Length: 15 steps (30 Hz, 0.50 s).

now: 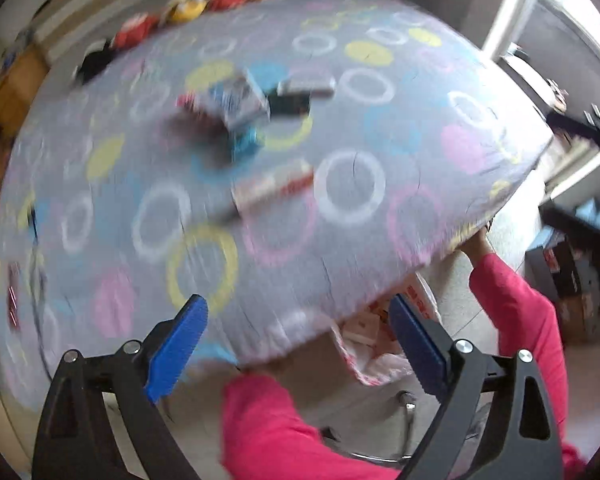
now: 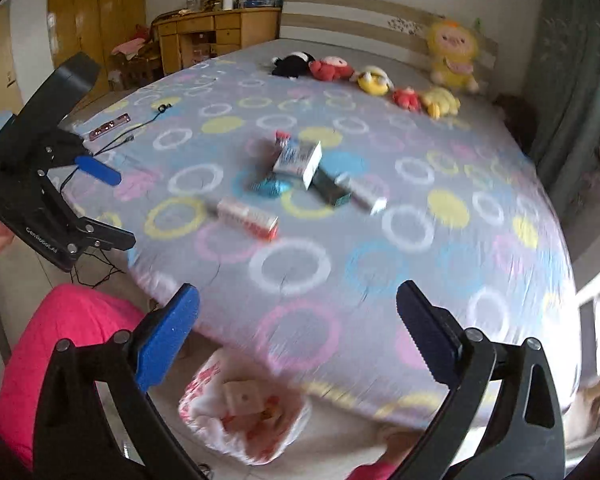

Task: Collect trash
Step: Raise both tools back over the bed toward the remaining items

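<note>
Both hand-held grippers (image 1: 298,344) (image 2: 298,336) gaping empty, trash bag (image 2: 244,412) below, boxes (image 2: 298,160) on bed (image 2: 380,280), plush toys (image 2: 374,80) beyond.

Soft daylight, heavy motion blur in both fisheye views

The left wrist view is smeared throughout — the boxes (image 1: 244,108) on the patterned bedspread (image 1: 340,184) are streaked beyond reading, and a window (image 1: 556,8) at far right blows out to white glare. The right wrist view is sharper in the distance, where the plush toys (image 2: 452,56) and wooden desk (image 2: 216,32) hold their edges, yet the near bedspread and the bag (image 2: 244,412) on the floor blur. Shadows are faint — both frames bend and darken toward the rim.
</note>
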Available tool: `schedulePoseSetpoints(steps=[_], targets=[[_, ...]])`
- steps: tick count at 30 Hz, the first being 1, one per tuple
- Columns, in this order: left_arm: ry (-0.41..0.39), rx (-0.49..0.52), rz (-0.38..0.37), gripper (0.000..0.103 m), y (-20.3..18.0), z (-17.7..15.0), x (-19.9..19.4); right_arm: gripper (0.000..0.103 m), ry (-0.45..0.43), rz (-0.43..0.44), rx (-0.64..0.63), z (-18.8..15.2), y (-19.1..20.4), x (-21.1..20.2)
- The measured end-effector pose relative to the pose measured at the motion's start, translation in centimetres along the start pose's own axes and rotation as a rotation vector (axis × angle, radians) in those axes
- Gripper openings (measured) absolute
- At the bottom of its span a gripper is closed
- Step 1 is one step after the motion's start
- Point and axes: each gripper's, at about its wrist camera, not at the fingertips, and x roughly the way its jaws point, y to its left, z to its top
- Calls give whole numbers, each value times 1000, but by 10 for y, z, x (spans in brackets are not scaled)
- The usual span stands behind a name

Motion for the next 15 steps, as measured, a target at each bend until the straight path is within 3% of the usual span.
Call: schedulePoseSetpoints(steps=[4, 15], targets=[[0, 88, -24, 90, 11, 29, 2, 96, 26, -43, -111, 36, -26, 15], [112, 301, -75, 90, 18, 67, 85, 96, 169, 104, -166, 94, -94, 109]])
